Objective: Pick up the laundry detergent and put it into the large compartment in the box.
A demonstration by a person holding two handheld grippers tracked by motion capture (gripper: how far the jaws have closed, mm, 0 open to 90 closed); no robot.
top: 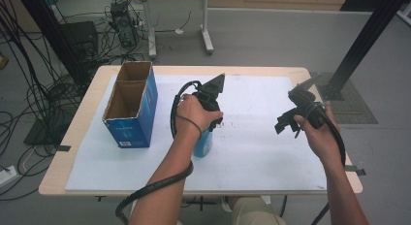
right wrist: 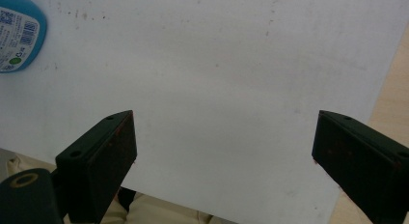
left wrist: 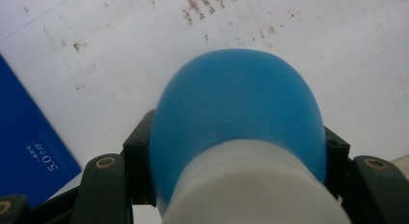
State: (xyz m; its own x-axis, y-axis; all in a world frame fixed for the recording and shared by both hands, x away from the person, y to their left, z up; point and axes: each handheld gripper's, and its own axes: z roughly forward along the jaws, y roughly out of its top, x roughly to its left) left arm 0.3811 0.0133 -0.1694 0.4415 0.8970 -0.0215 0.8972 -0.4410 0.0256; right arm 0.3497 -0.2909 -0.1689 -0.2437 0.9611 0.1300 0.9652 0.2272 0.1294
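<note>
A blue bottle [top: 202, 144] with a white top [left wrist: 251, 185] stands upright over the white board [top: 261, 152], left of its middle. My left gripper [top: 207, 132] comes down on it from above and is shut on its blue body [left wrist: 236, 108], a black pad [left wrist: 140, 161] pressed on each side. Whether the bottle's base touches the board I cannot tell. Off to the right, my right gripper [top: 286, 124] hovers above the board, open, with nothing between its pads [right wrist: 224, 147]. Its view catches the bottle's labelled side [right wrist: 19, 35] at top left.
An open-topped blue cardboard box [top: 131, 106] with two compartments stands at the board's left end, close to the bottle [left wrist: 24, 151]. The wooden table [top: 72, 137] rims the board. Cables and stands crowd the floor behind and to the left.
</note>
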